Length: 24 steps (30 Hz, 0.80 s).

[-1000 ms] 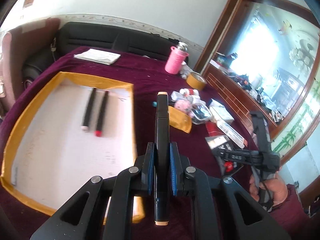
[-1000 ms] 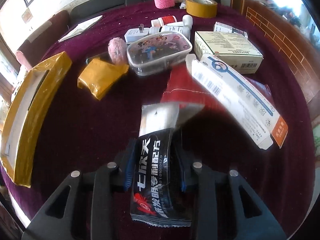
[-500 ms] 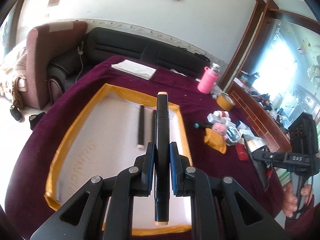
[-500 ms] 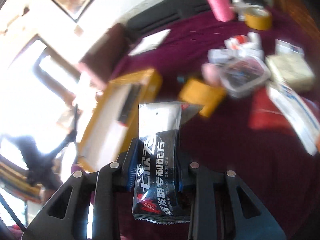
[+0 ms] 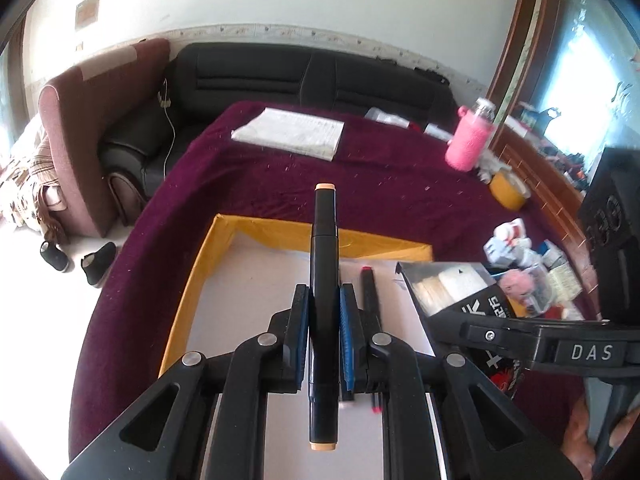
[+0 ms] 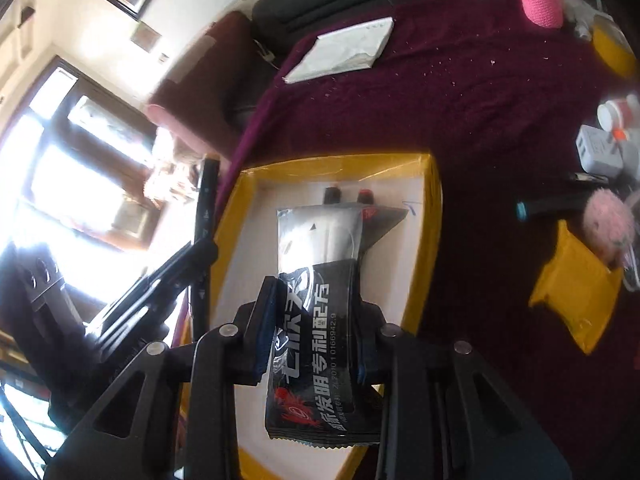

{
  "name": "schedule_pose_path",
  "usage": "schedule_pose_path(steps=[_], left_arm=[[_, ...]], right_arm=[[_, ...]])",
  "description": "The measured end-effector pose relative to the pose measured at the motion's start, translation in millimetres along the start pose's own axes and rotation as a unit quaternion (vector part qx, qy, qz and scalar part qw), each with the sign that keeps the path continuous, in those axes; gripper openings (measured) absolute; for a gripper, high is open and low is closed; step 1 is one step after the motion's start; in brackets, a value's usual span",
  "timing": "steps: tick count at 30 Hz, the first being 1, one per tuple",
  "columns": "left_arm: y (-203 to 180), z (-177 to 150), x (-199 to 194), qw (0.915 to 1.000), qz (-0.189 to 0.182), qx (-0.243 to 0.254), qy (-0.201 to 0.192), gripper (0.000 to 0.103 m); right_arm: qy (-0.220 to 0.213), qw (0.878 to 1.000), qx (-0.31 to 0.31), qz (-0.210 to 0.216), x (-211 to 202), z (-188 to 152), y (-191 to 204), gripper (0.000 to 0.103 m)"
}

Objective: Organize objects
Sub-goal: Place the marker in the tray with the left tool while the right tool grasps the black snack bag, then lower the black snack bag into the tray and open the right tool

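My left gripper is shut on a black marker with tan end caps and holds it above the yellow-rimmed white tray. A black marker with a red tip lies in the tray just right of my fingers. My right gripper is shut on a black and silver foil packet and holds it over the same tray. Two marker ends show in the tray beyond the packet. The packet and right gripper also show in the left wrist view.
The maroon table holds a white booklet, a pink bottle, a yellow tape roll and a clutter of small boxes and bottles at right. A yellow pouch and pink puff lie right of the tray.
Both grippers have moved in over the tray. The right gripper with the packet swung left from the clutter, and now sits close beside the left gripper with its marker.
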<state>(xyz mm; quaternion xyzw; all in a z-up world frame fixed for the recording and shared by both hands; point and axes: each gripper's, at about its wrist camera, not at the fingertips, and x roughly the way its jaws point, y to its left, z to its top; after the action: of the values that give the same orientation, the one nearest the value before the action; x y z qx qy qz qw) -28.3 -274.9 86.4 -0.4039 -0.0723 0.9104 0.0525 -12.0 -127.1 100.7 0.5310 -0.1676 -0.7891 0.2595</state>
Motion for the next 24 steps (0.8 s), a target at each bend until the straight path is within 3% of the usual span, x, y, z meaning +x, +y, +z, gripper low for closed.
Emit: schedule_pose_path(steps=[7,14,16,21,24], left_arm=[[11,-12,53,0.9984,0.015,-0.021,0.050,0.011],[23,-18,61,0.9967,0.017,-0.045,0.065,0.012],[25,-19,57,0.9962,0.010,-0.054,0.068,0.017],[29,-19,33,0.9958,-0.003,-0.079,0.045,0.036],[27,-23,6,0.9952,-0.013,-0.094,0.024,0.042]], right_arm=[[0.013,0.998,0.019,-0.053,44,18,-6,0.029],[0.002,0.991,-0.023,-0.134,62,22,3,0.033],[-0.006,0.990,-0.026,-0.138,58,21,2,0.041],[-0.045,0.991,-0.027,-0.119,25,21,-3,0.050],[-0.068,0.989,-0.041,-0.125,-4,15,-7,0.050]])
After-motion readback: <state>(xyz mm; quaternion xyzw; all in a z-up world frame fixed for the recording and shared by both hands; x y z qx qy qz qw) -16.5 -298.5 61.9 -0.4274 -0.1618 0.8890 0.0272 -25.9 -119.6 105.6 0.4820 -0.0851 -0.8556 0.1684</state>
